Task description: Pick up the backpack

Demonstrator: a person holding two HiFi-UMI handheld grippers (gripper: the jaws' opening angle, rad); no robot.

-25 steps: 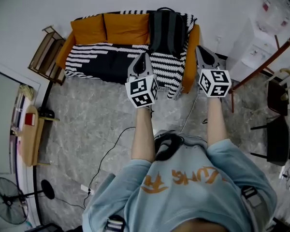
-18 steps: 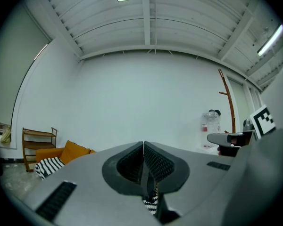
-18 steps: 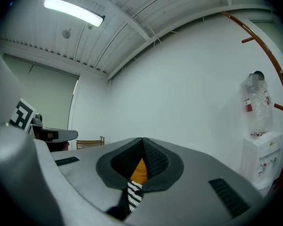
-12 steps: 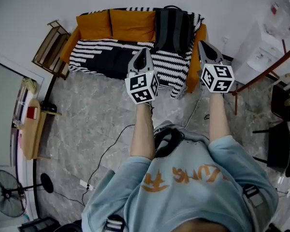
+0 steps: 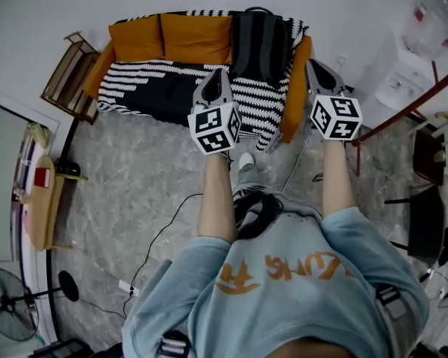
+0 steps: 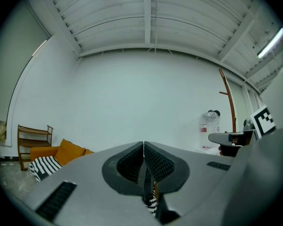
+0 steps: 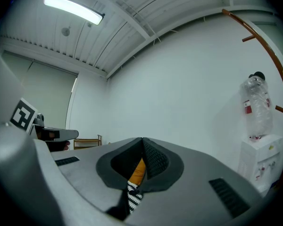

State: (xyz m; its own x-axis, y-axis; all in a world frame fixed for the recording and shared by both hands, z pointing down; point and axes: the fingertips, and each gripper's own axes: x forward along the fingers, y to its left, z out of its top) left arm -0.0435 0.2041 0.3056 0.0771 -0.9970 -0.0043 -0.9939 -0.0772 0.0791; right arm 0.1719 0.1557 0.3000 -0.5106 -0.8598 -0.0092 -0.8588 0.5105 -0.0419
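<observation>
Fingers of left gripper [image 5: 218, 74] and right gripper [image 5: 312, 66] pressed together, both empty. Head view alone shows black backpack [image 5: 260, 47], upright against back of orange sofa [image 5: 296, 88], right end, on striped blanket [image 5: 153, 77]. Gripper views catch white wall, water dispenser [image 7: 258, 159], wooden rack [image 6: 34, 138]. Cable [image 5: 162, 232] crosses floor before sofa.

Backpack [image 5: 260, 47] on sofa [image 5: 290, 118], apparently against backrest, shelf [image 5: 63, 77] left

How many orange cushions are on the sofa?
2: left cushion at the sofa's left end, right cushion beside it, next to the backpack. Another could hide behind the backpack.
</observation>
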